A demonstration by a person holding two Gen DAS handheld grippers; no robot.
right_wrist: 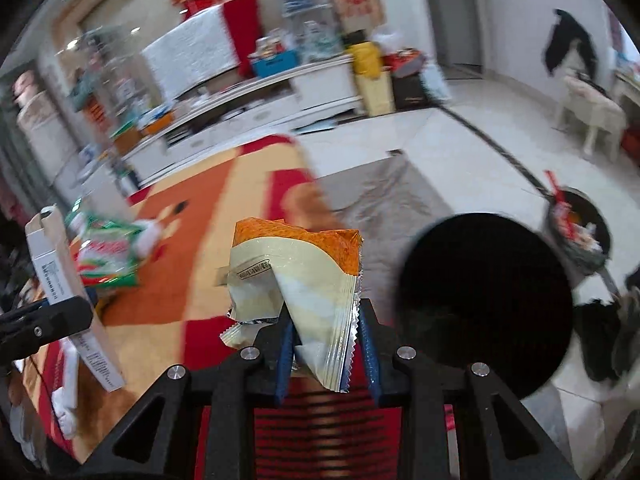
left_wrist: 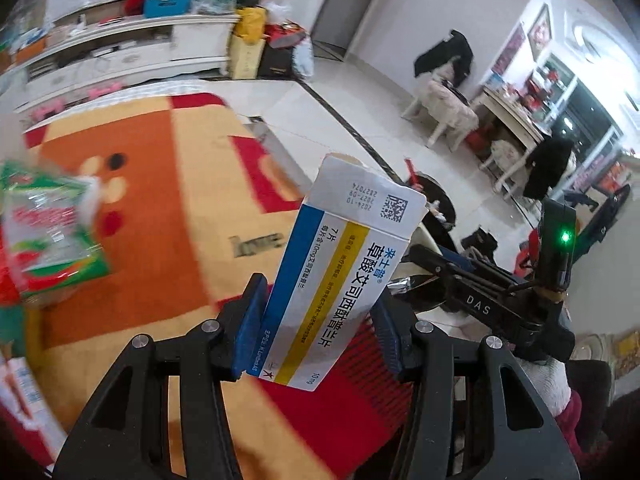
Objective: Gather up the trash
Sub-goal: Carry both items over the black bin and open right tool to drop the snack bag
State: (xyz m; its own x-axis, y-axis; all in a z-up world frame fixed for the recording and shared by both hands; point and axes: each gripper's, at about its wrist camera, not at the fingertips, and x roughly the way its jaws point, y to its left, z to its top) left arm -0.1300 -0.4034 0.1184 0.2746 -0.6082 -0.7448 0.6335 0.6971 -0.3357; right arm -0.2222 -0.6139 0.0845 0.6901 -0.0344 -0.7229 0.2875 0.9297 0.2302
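Note:
My left gripper is shut on a white medicine box with blue and yellow stripes, held upright above an orange and red blanket. In the right wrist view that box shows at the left edge. My right gripper is shut on a crumpled cream and orange snack wrapper. A green, red and white wrapper lies on the blanket; in the left wrist view this same wrapper is blurred at the left. A black bin holding scraps stands on the floor to the right.
A round black shape sits close to the right of my right gripper; I cannot tell what it is. A long white cabinet crowded with items runs along the far wall. Chairs and a table stand on the pale tiled floor.

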